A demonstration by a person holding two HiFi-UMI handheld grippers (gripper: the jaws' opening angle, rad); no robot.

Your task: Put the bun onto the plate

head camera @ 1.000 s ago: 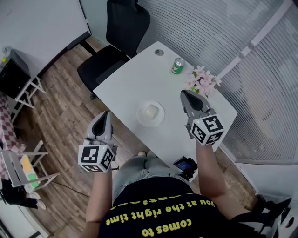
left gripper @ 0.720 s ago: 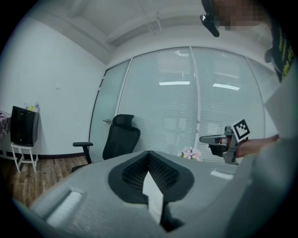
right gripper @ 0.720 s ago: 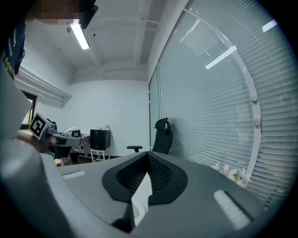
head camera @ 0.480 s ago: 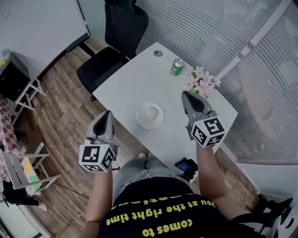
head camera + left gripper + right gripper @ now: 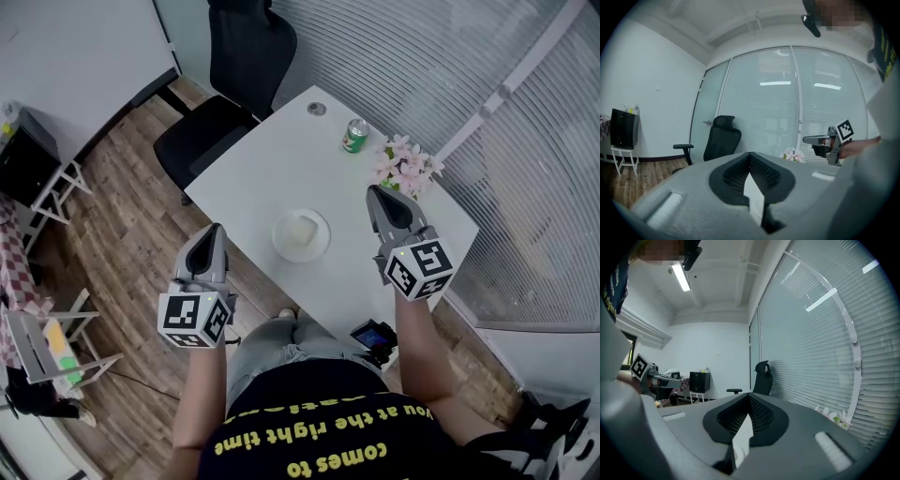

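even bright daylight, fisheye-warped, dark-vignetted edges

Can [image 5: 355,134], flowers [image 5: 405,165] well beyond plate [image 5: 322,242]

tabletop [image 5: 246,178] looks like smooth matt white laminate. plate [image 5: 323,242] is white with a slight sheen, and the bun [image 5: 302,228] is pale and matt. green can [image 5: 355,135] is shiny metal. floor [image 5: 122,206] is wood-look plank with visible grain. chair [image 5: 246,56] is black and dull, cloth-like. left gripper [image 5: 215,229] and right gripper [image 5: 374,190] have matt grey plastic shells, and the jaws have dark ribbed pads.
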